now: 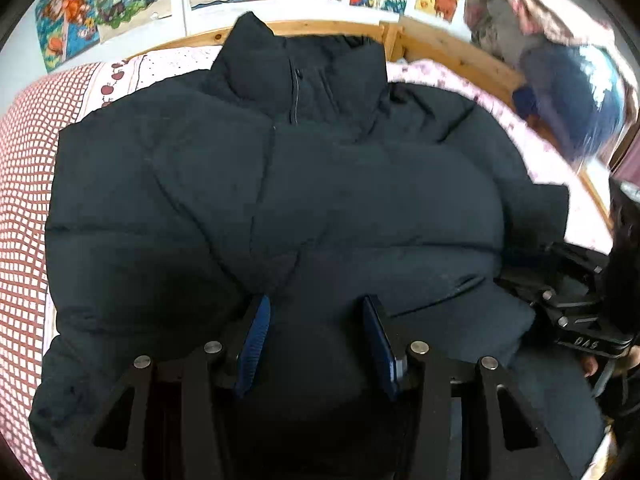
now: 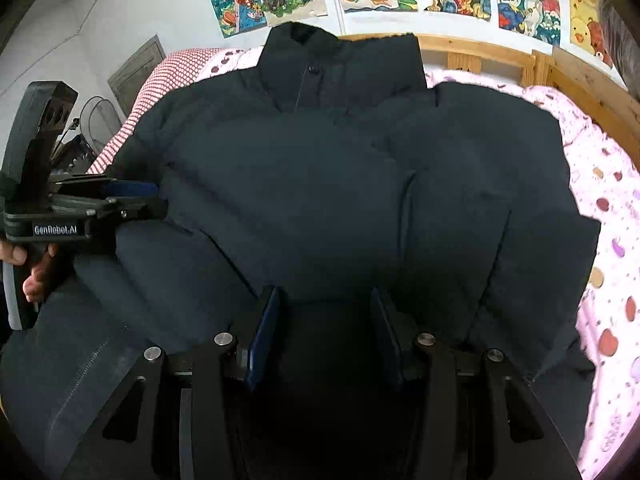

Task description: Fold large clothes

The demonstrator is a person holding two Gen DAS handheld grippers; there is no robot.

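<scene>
A: In the left wrist view, where is the jacket (image 1: 280, 200) found?

B: It is laid flat on the bed (image 1: 24, 184), directly ahead of and under the left gripper (image 1: 316, 336). Its long axis runs away from the camera, from the near hem to the collar (image 1: 296, 68) at the far end by the wooden frame. The pads are spread apart, and nothing is held between them; they are seen just over the near part of the jacket. The right gripper (image 1: 576, 316) is seen at the right edge, beside the near right side of the jacket, but its state cannot be told there.

A: And in the right wrist view?

B: The same axis is shown: collar (image 2: 340, 68) far, hem near. The right gripper (image 2: 324, 332) is spread too, and empty, above the near middle of the jacket (image 2: 320, 200). The left gripper (image 2: 120, 200) is seen at the left border, turned sideways; from this side its state cannot be told.

A: Which gripper is nearer to the hem?

B: Both are judged about equally near, one toward each side, so a fold toward the collar would be led by both.
</scene>
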